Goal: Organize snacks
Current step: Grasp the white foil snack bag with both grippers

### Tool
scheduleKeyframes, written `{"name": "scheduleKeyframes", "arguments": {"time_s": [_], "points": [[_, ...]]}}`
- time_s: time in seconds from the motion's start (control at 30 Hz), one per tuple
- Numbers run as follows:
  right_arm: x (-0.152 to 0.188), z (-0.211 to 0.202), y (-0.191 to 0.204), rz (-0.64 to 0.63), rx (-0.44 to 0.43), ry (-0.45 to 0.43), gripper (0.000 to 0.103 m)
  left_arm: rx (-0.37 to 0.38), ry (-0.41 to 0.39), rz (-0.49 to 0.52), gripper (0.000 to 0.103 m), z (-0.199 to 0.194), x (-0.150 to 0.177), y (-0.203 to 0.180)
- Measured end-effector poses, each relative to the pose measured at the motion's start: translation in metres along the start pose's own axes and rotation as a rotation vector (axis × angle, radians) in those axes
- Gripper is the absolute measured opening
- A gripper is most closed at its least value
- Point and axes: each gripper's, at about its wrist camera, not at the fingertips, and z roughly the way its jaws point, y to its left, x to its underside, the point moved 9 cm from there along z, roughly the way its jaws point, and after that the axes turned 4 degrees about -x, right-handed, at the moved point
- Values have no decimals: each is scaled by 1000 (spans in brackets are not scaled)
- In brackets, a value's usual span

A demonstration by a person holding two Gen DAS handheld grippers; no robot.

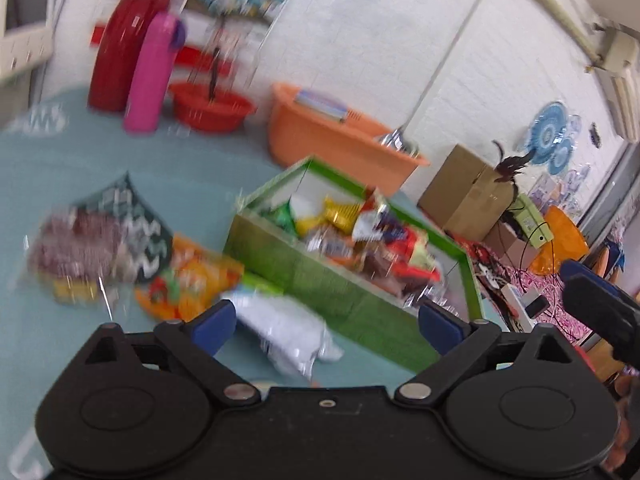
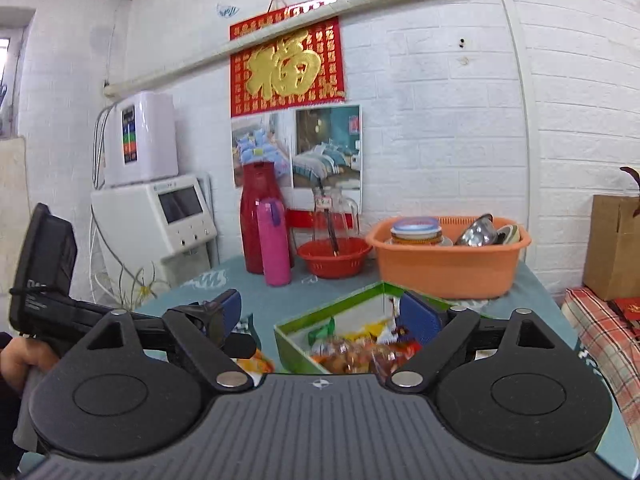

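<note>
The left gripper (image 1: 326,322) hangs low over the teal tablecloth (image 1: 192,176), its blue-padded jaws spread wide and holding nothing. Just ahead of it, between the two pads, lies a crinkled white-and-silver snack packet (image 1: 288,328) flat on the cloth, its long axis running from the near right toward the far left, roughly across the line of the fingers. To the right of that packet and touching or nearly touching it stands the green cardboard box (image 1: 344,288), already heaped with bright wrappers. Left of the packet lie an orange snack bag (image 1: 192,276) and, farther left, a blurred reddish clear-wrapped pack (image 1: 76,252).

The right gripper (image 2: 320,320) is raised higher, above the box's near corner, jaws likewise released and empty.

The left gripper is plainly the nearer to the white packet, so the coming grasp probably falls to it, then a short carry rightward into the box.
</note>
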Motion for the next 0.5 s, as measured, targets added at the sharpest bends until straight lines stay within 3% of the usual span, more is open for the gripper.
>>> {"name": "scheduleKeyframes", "arguments": {"time_s": [0.27, 0.3, 0.33, 0.5], "points": [[48, -1, -17, 83, 48, 94, 103, -56, 32, -140, 103, 46, 12, 25], [53, -1, -18, 93, 51, 106, 103, -58, 47, -149, 84, 50, 13, 28], [57, 0, -18, 99, 50, 116, 103, -42, 79, -152, 27, 56, 15, 29], [77, 3, -12, 111, -5, 158, 103, 48, 153, -114, 23, 44, 27, 33]]}}
